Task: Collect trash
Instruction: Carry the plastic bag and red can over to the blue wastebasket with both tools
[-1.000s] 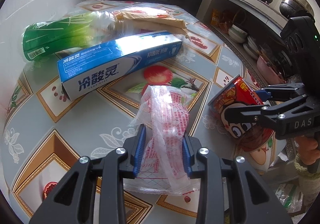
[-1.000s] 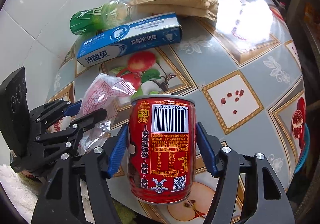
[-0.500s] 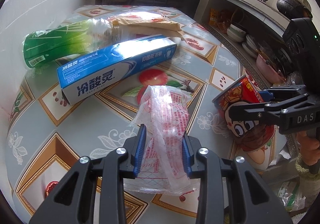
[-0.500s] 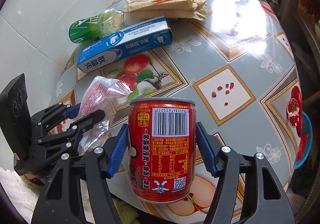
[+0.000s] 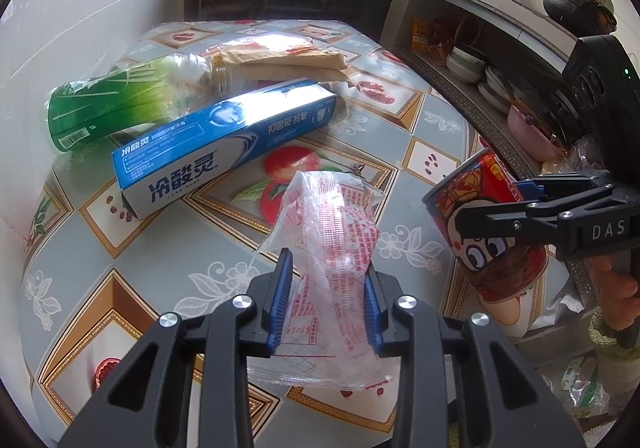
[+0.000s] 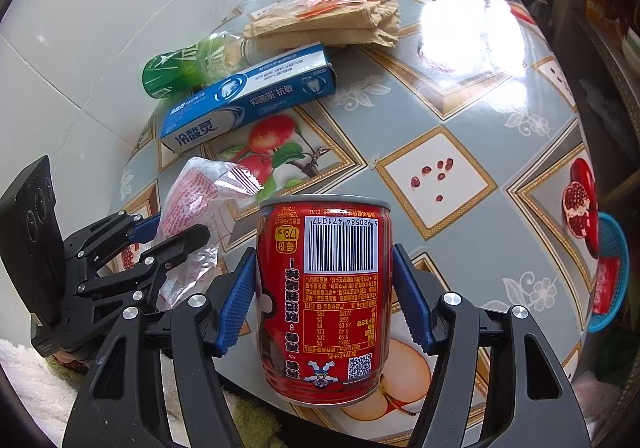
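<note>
My left gripper (image 5: 325,302) is shut on a clear plastic wrapper with red print (image 5: 334,248), held a little above the table. The same wrapper (image 6: 200,191) shows in the right wrist view between the left gripper's fingers (image 6: 176,244). My right gripper (image 6: 324,300) is shut on a red drink can (image 6: 326,296), lifted over the table's near edge. From the left wrist view the can (image 5: 480,215) tilts in the right gripper (image 5: 532,203). On the table lie a blue toothpaste box (image 5: 216,151), a green plastic bottle (image 5: 116,107) and a flat brown paper packet (image 5: 280,61).
The table (image 6: 460,127) has a patterned fruit oilcloth and stands against a white tiled wall (image 6: 100,27). A blue basket (image 6: 608,272) with a red packet sits below the table's right edge. Shelves with bowls (image 5: 468,67) and pots line the right side.
Both grippers keep their holds. The right gripper with the can has drawn back a little from the table, so more of the tabletop and the blue basket show.
</note>
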Action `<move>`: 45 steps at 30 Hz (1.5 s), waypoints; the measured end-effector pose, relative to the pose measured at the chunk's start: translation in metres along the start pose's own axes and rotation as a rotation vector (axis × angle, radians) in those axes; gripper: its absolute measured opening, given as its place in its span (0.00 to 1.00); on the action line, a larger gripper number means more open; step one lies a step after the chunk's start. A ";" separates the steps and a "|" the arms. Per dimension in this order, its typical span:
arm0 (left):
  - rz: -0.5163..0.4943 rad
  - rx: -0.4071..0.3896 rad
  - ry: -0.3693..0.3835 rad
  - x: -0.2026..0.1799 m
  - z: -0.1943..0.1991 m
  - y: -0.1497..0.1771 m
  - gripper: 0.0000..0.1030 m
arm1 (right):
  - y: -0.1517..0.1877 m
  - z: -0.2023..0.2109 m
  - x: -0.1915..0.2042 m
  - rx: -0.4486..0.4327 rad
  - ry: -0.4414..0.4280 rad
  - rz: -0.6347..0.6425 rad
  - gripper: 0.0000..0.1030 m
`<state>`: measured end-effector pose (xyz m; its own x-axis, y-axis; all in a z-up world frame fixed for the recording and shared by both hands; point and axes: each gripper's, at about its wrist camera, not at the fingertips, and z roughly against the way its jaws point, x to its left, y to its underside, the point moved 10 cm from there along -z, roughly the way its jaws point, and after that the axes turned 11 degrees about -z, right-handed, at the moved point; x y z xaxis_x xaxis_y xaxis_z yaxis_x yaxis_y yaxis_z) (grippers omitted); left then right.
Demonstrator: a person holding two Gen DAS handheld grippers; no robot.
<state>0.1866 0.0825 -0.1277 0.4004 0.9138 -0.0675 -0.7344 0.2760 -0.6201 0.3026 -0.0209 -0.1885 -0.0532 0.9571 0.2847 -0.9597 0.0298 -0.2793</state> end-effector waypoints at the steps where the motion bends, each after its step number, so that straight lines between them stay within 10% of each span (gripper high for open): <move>1: -0.002 -0.001 -0.001 -0.001 0.001 0.000 0.30 | 0.000 0.000 0.000 -0.001 0.000 -0.001 0.60; 27: -0.108 -0.072 0.047 -0.043 0.025 -0.034 0.30 | 0.013 0.055 -0.041 -0.159 -0.075 -0.171 0.60; 45: -0.351 -0.069 0.276 -0.209 -0.018 -0.134 0.30 | 0.055 0.147 -0.213 -0.416 -0.013 -0.550 0.60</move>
<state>0.2114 -0.1509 -0.0441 0.7567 0.6523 -0.0435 -0.4935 0.5262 -0.6925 0.2210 -0.2655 -0.1296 0.4055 0.7678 0.4961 -0.6625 0.6207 -0.4192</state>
